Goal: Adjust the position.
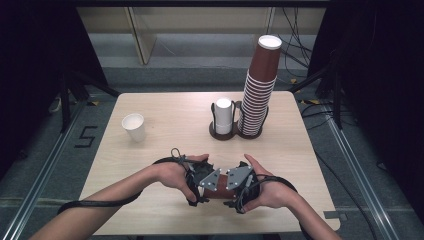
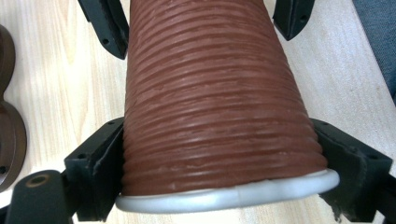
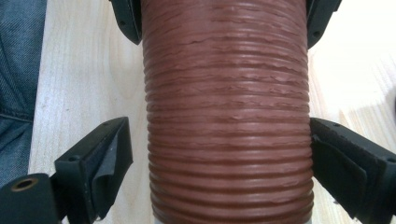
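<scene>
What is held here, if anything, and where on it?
A brown ribbed cup: the left gripper clamps it by the sides just under the white rim. The right gripper brackets the body, one side gapped.

A black "5" marks the floor (image 1: 85,136) left of the table

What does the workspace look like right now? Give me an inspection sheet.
Surface: pale wooden table, no spills seen.
Job's things: brown ribbed cup, lying on its side and held between both grippers.
Clutter: single white cup upright at left; cup holder with short white stack and tall brown stack.
Grippers: left gripper clamped on the cup near its rim; right gripper around the cup, one jaw apart from it.
Cables: gripper cable trails over the table's near edge; loose floor cables beyond the table.
Surroundings: dark curtains on both sides; floor mark at left.
</scene>
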`<state>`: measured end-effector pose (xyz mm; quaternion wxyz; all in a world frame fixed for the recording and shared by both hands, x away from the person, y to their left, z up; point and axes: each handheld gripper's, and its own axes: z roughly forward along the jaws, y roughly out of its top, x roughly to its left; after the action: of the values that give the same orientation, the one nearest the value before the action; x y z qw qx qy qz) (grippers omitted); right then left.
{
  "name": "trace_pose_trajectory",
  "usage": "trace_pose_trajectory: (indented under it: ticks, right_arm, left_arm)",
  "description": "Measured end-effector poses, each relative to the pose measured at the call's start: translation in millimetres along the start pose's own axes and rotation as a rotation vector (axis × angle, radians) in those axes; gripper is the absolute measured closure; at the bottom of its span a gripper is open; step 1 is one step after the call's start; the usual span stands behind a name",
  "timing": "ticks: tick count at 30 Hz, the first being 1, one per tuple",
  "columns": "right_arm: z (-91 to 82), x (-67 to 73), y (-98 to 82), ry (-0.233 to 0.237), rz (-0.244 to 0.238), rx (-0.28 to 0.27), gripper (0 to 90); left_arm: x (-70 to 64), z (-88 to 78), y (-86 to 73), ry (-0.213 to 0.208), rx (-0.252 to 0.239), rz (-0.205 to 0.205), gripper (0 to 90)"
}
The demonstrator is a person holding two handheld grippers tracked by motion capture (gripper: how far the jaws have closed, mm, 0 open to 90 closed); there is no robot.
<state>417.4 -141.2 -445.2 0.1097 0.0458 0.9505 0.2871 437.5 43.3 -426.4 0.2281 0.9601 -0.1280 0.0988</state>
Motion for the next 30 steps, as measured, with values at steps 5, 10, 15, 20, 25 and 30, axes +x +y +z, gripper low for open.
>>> trace_pose_trajectory:
  ticks: [5,10,15,20,25,30]
  right_arm:
    - [1.6,-1.2,0.3,-0.008,-0.011,-0.012,10.9]
    - [1.7,0.2,1.6,-0.014,-0.001,-0.001,15.3]
    - [4.4,0.2,2.2,-0.002,-0.011,-0.031,20.8]
    - [4.4,2.4,0.3,0.018,0.02,-0.017,22.0]
    - [7.0,0.7,-3.4,-0.017,-0.015,-0.051,21.5]
    - [4.4,-3.0,-7.4,-0.043,-0.069,-0.086,21.7]
  left_arm:
    - [0.9,0.2,4.8,-0.007,0.0,0.013,13.2]
    - [2.7,0.2,8.0,-0.004,0.008,0.042,13.2]
    - [2.3,1.5,7.5,-0.011,0.007,0.047,13.1]
    - [1.2,2.5,5.5,-0.018,0.009,0.018,12.9]
    - [-1.0,6.1,3.1,-0.003,-0.005,-0.023,7.9]
    - [1.2,4.6,-1.1,0.028,-0.021,-0.051,3.4]
